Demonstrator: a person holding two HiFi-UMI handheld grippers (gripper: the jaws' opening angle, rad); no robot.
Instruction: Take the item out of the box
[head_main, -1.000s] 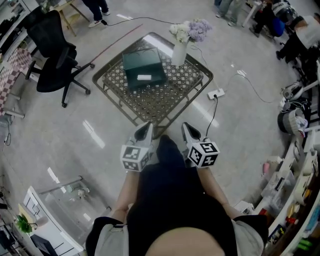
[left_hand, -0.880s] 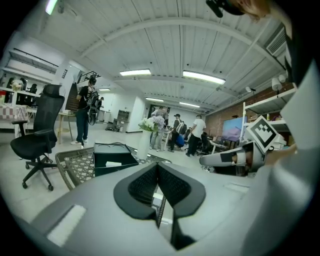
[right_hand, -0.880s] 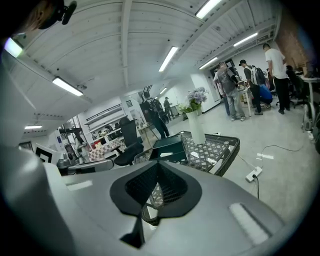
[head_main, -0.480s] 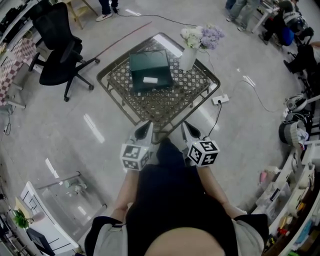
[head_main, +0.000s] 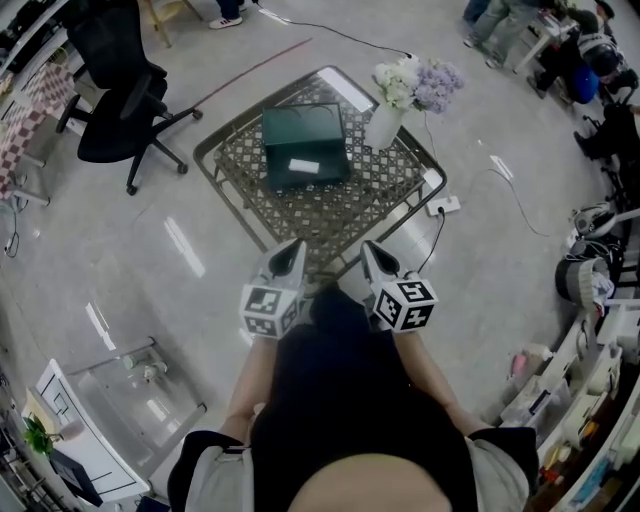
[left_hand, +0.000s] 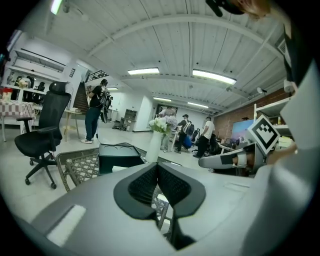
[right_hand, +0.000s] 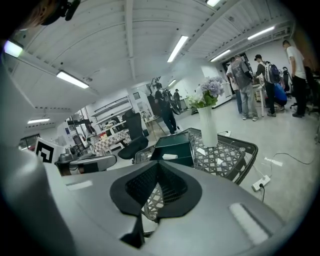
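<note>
A dark green box (head_main: 304, 146) with a white label lies closed on a low lattice table (head_main: 330, 205); it also shows in the left gripper view (left_hand: 116, 157) and the right gripper view (right_hand: 174, 149). My left gripper (head_main: 292, 254) and right gripper (head_main: 368, 255) are held side by side near my body, short of the table's near corner. Both are shut with nothing between the jaws. The left gripper's (left_hand: 157, 166) pads meet, as do those of the right gripper (right_hand: 157, 165).
A white vase of flowers (head_main: 393, 103) stands at the table's far right corner. A black office chair (head_main: 115, 95) is at the left. A power strip and cable (head_main: 444, 205) lie on the floor right of the table. People stand in the background.
The table and box have come nearer in the head view as I step toward them. Both grippers keep the same pose, shut.
</note>
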